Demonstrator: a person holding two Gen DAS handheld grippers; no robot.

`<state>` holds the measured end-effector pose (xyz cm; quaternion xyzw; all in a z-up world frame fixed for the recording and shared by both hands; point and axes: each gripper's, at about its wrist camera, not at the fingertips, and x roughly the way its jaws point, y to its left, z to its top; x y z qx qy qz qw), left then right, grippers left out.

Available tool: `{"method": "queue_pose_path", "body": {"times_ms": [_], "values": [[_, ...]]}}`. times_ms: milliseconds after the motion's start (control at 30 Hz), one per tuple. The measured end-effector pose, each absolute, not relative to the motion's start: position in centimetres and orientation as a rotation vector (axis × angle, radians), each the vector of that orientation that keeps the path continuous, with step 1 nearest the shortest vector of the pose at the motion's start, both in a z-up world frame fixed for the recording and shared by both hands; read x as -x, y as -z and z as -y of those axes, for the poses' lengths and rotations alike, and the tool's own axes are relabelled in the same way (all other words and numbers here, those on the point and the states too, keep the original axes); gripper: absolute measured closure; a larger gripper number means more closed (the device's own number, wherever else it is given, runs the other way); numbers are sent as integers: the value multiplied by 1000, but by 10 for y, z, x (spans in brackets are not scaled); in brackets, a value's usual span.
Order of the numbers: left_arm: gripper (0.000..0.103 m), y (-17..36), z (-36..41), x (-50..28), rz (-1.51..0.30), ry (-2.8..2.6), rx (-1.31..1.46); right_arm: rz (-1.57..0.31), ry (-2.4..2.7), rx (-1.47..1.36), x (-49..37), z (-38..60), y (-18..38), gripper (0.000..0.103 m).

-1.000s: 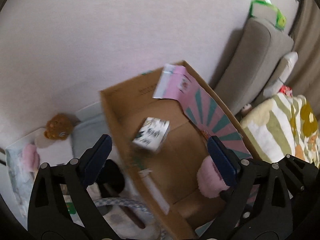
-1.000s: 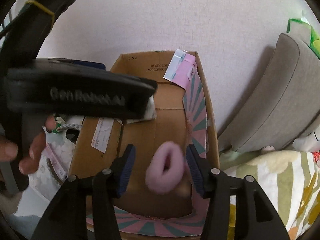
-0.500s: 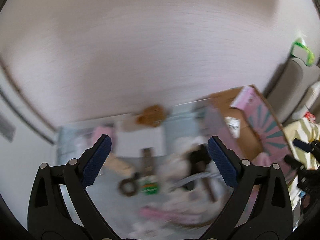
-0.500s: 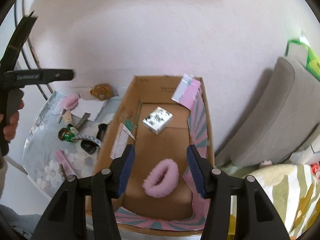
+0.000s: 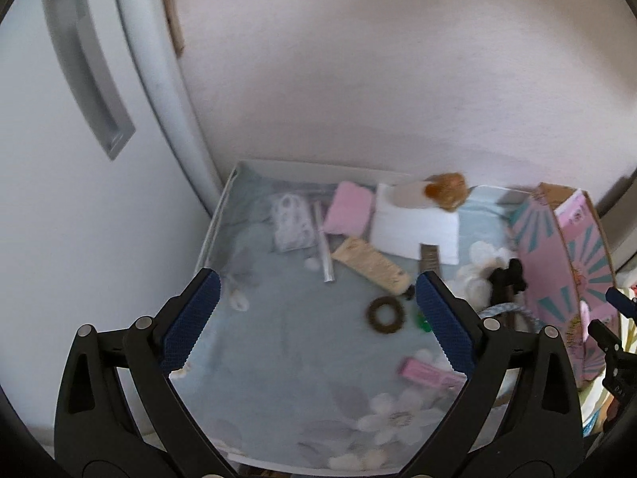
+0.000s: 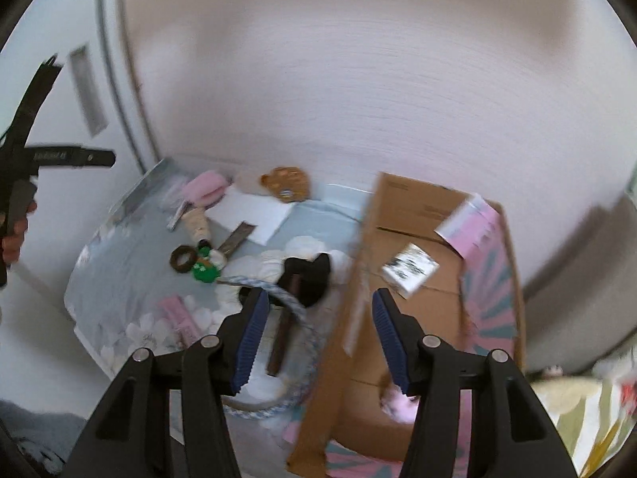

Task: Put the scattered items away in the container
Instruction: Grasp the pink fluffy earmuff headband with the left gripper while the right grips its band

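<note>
Both the left gripper [image 5: 314, 318] and the right gripper [image 6: 316, 334] now hang wide and empty, having swung left off the cardboard box [image 6: 402, 207], where the patterned cube [image 6: 410, 269] and pink scrunchie [image 6: 394, 402] lie, toward clutter like the brown ring [image 5: 384, 314]
</note>
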<state>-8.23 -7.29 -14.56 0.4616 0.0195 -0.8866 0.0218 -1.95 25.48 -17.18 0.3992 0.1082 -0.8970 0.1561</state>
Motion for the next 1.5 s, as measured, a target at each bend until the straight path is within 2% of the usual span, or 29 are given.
{"method": "queue_pose_path", "body": {"times_ms": [167, 367, 600, 767, 1133, 1167, 1233, 1267, 1300, 1433, 1500], "values": [[4, 176, 80, 99, -22, 2721, -1505, -576, 2417, -1147, 32, -228, 194, 53], [4, 224, 76, 129, -32, 2684, -1648, -797, 2215, -1244, 55, -209, 224, 53], [4, 268, 73, 164, -36, 2660, -1724, -917, 2080, -1360, 80, -197, 255, 53], [4, 271, 68, 188, -52, 2692, -1705, -990, 2007, -1424, 90, -192, 273, 53], [5, 292, 26, 241, 144, 2826, -1716, -1205, 1897, -1414, 97, -185, 289, 53], [8, 294, 23, 242, 162, 2833, -1718, -1227, 1882, -1394, 96, -183, 289, 53], [23, 302, 18, 243, 201, 2835, -1748, -1274, 1829, -1371, 93, -178, 292, 62], [41, 307, 16, 243, 203, 2831, -1778, -1296, 1797, -1372, 92, -175, 294, 65], [53, 311, 15, 243, 206, 2823, -1796, -1315, 1774, -1365, 91, -173, 297, 71], [59, 314, 16, 238, 212, 2830, -1764, -1338, 1737, -1351, 90, -164, 302, 87], [61, 314, 18, 234, 201, 2841, -1745, -1333, 1751, -1344, 91, -162, 304, 92]]}}
